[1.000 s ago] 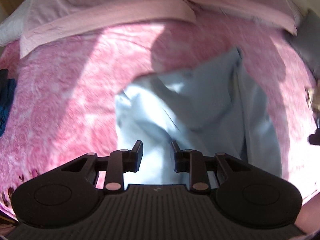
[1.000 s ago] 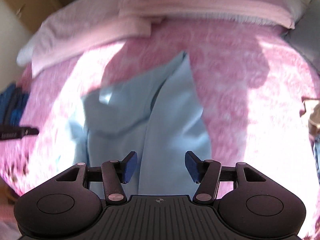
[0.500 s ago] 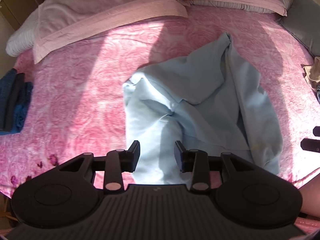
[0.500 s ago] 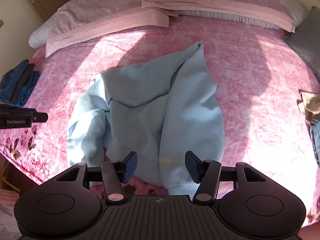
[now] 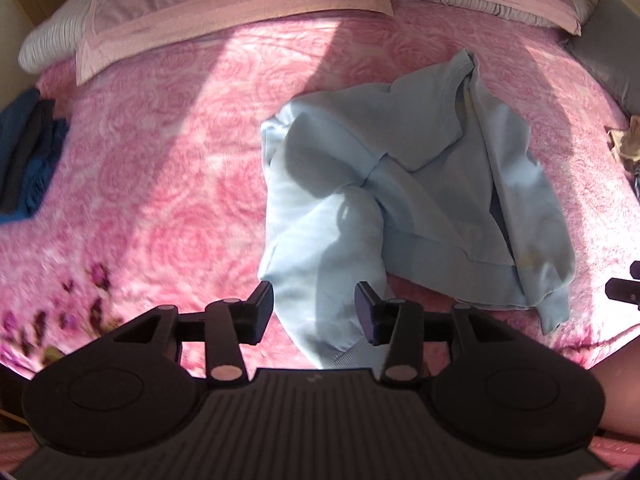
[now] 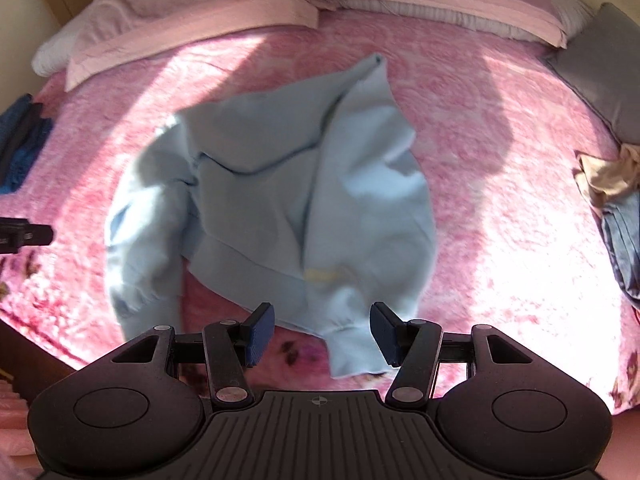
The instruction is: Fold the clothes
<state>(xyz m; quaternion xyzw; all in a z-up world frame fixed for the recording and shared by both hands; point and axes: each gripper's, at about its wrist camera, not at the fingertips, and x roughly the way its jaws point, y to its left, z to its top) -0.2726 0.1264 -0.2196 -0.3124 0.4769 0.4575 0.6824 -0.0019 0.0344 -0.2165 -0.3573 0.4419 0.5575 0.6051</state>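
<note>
A: Looking at the sweatshirt (image 5: 420, 184), it lies crumpled in the middle of the pink bedspread (image 5: 168, 168), one half flopped over the other. What could go wrong?

B: In my view, grabbing a doubled layer. The near sleeve (image 5: 324, 264) runs down between the fingers of the left gripper (image 5: 314, 310), whose jaws are opening with nothing pinched, the cloth lying below them. If they closed there, I think they might catch the cuff alone and drag the body into a worse heap.

A: And the right gripper (image 6: 322, 330)?

B: Jaws wide, empty, over the other cuff (image 6: 352, 356) at the bed's near edge. A tug towards that edge could pull the garment off the bed.

A: Which way does it point?

B: Its long axis runs from the near edge up towards the pillows (image 6: 192, 28), leaning a little right. The far tip (image 6: 374, 64) points at them, hem band and cuffs nearest us. Which end holds the neck, I cannot tell.
</note>
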